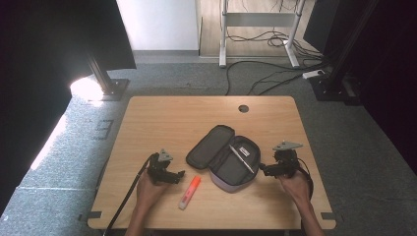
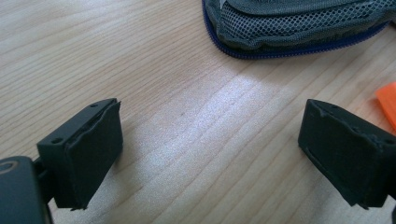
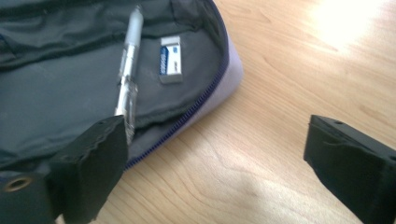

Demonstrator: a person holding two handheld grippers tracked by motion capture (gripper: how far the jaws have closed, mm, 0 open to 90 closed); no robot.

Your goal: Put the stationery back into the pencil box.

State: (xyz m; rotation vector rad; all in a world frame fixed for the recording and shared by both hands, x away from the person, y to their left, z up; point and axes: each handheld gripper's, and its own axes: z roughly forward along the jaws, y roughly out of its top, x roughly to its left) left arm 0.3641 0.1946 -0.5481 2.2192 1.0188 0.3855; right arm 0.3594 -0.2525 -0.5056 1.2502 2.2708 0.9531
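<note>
Lying unzipped and spread flat near the middle of the table [image 1: 162, 113], a little toward the near edge and the right side: a grey pencil case [image 1: 223, 155] with a blue zip, lid half pointing toward the far left corner, deeper half toward the near right corner. Resting inside that deeper half, a clear pen [image 3: 127, 74] running slantwise along it, with a small white eraser [image 3: 170, 59] just beside it against the lining. Lying on the bare wood between the case and the near edge, an orange highlighter [image 1: 190, 192], its white cap end toward the near edge, near the case but apart from it. Hovering low at the case's right flank, toward the right edge, the right gripper [image 1: 264, 169], jaws standing wide apart and gripping nothing, one jaw overlapping the case's rim and the tip of the pen in the right gripper view, the other over bare wood; touching or not, cannot tell. Sitting left of the highlighter, toward the near left corner, the left gripper [image 1: 181, 173], jaws likewise spread wide with only wood grain between them, pointing toward the highlighter and the case's mesh side, holding nothing.
</note>
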